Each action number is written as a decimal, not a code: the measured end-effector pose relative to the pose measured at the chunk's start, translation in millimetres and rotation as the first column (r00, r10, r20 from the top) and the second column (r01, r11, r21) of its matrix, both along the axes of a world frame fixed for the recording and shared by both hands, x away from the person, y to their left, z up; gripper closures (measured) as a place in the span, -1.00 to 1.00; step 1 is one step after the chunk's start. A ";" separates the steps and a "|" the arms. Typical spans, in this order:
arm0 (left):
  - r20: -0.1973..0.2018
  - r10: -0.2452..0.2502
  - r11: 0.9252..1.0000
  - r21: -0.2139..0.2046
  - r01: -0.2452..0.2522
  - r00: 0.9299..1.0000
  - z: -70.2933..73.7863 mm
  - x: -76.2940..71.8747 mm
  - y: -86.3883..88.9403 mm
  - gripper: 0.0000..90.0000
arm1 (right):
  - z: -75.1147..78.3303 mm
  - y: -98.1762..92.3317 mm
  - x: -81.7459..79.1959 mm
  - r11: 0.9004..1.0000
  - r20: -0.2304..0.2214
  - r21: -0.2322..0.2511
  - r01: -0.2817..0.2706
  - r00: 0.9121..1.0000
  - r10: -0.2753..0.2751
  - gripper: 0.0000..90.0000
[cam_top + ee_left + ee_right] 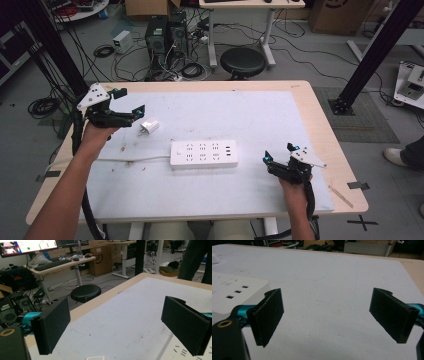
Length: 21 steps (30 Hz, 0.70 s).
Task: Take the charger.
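A white power strip [204, 153] lies flat in the middle of the white mat [240, 115], and its cable [130, 159] runs off to the left. A small white charger block [149, 125] rests left of and beyond the strip. My left gripper [131, 101] hovers just left of the charger, open and holding nothing. In the left gripper view the jaws [115, 315] stand wide apart, with the charger's top [95, 357] at the bottom edge. My right gripper [279, 152] sits right of the strip, open and holding nothing. The right gripper view [327, 312] has the strip's end [234, 290] at its left.
The mat covers a wooden table [320, 125] whose bare rim shows on all sides. A black stool [242, 61] stands just past the far edge, with computer towers [164, 32] and tangled cables on the floor. A wooden stick [341, 196] lies at the front right corner.
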<state>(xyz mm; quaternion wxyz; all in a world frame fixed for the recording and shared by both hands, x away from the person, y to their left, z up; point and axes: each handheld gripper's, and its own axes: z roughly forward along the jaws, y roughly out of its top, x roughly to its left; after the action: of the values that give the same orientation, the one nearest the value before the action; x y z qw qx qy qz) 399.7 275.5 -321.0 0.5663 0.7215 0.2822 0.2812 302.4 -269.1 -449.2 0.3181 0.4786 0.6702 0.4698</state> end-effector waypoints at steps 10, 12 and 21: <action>-0.086 -0.054 0.998 0.039 0.057 0.995 -14.2 34.2 -4.6 -0.81 | 0.2 1.0 1.8 1.000 -0.016 -0.015 0.000 1.000 0.000 -0.72; -0.107 -0.047 0.997 0.048 0.053 0.993 -19.0 38.8 -5.3 -0.81 | 0.3 1.1 2.2 1.000 -0.018 -0.017 0.003 1.000 -0.003 -0.72; -0.188 0.002 0.999 0.053 0.008 0.982 -43.1 61.1 0.1 -0.81 | 0.4 2.2 3.2 0.999 -0.030 -0.032 0.007 1.000 -0.008 -0.72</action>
<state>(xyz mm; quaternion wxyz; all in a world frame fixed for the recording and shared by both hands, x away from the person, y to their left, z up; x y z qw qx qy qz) 460.8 275.6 -364.0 0.5180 0.7601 0.3258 0.2186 305.6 -266.9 -448.7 0.3172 0.4831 0.6805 0.4505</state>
